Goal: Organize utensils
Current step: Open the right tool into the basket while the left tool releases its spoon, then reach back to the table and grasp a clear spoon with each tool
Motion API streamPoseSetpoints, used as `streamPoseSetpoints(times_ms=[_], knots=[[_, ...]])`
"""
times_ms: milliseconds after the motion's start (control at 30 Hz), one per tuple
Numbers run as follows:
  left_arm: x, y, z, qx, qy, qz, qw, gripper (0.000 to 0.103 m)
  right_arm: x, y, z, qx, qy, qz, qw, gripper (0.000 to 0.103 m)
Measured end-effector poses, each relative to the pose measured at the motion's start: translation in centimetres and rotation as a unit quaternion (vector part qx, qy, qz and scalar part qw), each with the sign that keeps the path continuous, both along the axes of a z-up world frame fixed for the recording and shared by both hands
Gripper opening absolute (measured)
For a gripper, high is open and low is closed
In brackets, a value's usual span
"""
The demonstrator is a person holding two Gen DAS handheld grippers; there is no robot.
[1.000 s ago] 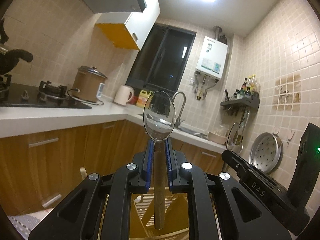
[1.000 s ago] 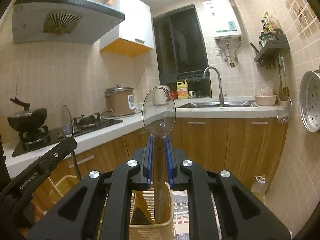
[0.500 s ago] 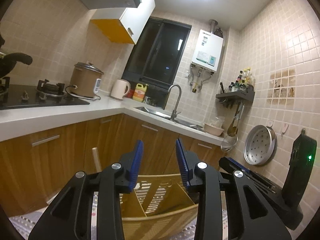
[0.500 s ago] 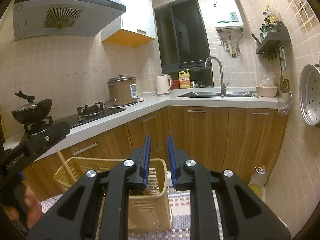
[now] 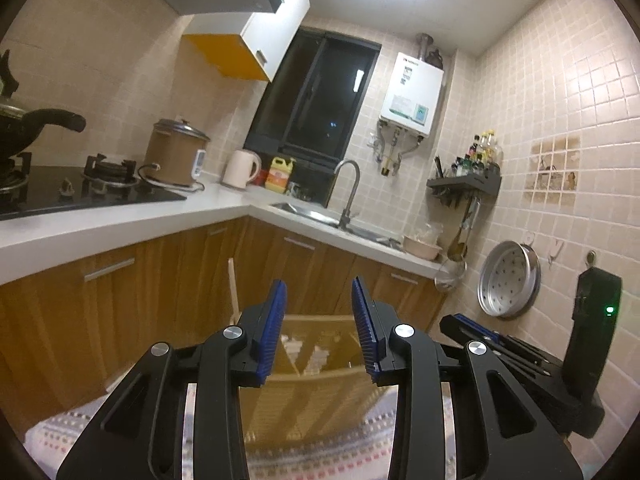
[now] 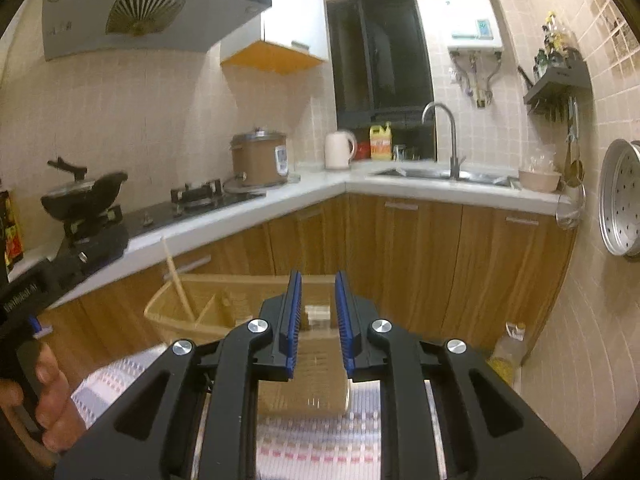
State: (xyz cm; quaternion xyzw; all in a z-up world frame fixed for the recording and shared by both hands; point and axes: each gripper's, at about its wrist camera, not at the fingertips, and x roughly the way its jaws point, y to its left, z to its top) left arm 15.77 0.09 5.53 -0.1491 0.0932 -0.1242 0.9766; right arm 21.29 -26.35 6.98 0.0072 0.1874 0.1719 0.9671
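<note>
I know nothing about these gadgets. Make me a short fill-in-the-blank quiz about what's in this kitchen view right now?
1. The left gripper and the right gripper both hold ____ between their blue pads.
2. The tan slatted basket below them stands on a striped ____.
3. One pale wooden stick stands leaning in the basket's ____ end, seen from the right wrist.
4. On the counter, the white kettle stands between the brown rice cooker and a ____ bottle.

Missing words: nothing; mat; left; yellow
</note>
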Motion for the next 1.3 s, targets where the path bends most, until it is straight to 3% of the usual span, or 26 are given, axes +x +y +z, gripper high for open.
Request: streamPoseSetpoints(times_ms=[167,300,367,400,567,633,800,900,1067,1167,1300], knots=[[-1.7,0.3,-1.6,0.012,0.059,-0.042,0.9973,0.033,-0.9,-0.4,-1.7,-0.009,0.075,0.018,0.997,0.015],[-2.1,0.3,-4.0,0.036,0.141,-0.071,0.9868,0.033,-1.2,-0.8,-4.1,-0.013,0.169,0.026,0.985,0.015],[-1.9,0.7,-5.8,0.039,0.196,-0.093,0.9754,0.033,-1.5,-0.7,-5.3,-0.014,0.207,0.035,0.978,0.015],[-1.6,0.9,-6.9,0.032,0.234,-0.113,0.9651,0.031,-1.7,-0.7,-5.8,-0.017,0.223,0.039,0.974,0.015],[-0.8,0.9,-10.5,0.010,0.334,-0.176,0.9258,0.029,-2.6,-0.2,-8.6,-0.025,0.310,0.061,0.948,0.015],[-1.1,0.3,-11.3,0.024,0.349,-0.191,0.9170,0.029,-2.9,0.1,-9.5,-0.018,0.342,0.076,0.936,0.015],[-1.9,-1.4,-12.1,0.081,0.369,-0.188,0.9065,0.029,-4.1,1.3,-10.8,-0.039,0.373,0.096,0.922,0.015],[-2.2,-2.6,-13.0,0.131,0.382,-0.178,0.8972,0.029,-4.5,1.7,-11.4,-0.046,0.383,0.095,0.918,0.019],[-2.3,-3.5,-14.0,0.162,0.396,-0.177,0.8862,0.029,-4.4,2.0,-12.2,-0.060,0.393,0.087,0.913,0.028],[-2.4,-3.8,-14.2,0.182,0.394,-0.171,0.8844,0.029,-4.6,2.5,-12.3,-0.076,0.384,0.081,0.917,0.028],[-2.1,-4.2,-14.4,0.199,0.395,-0.159,0.8826,0.019,-4.6,2.3,-12.8,-0.079,0.400,0.079,0.910,0.028]])
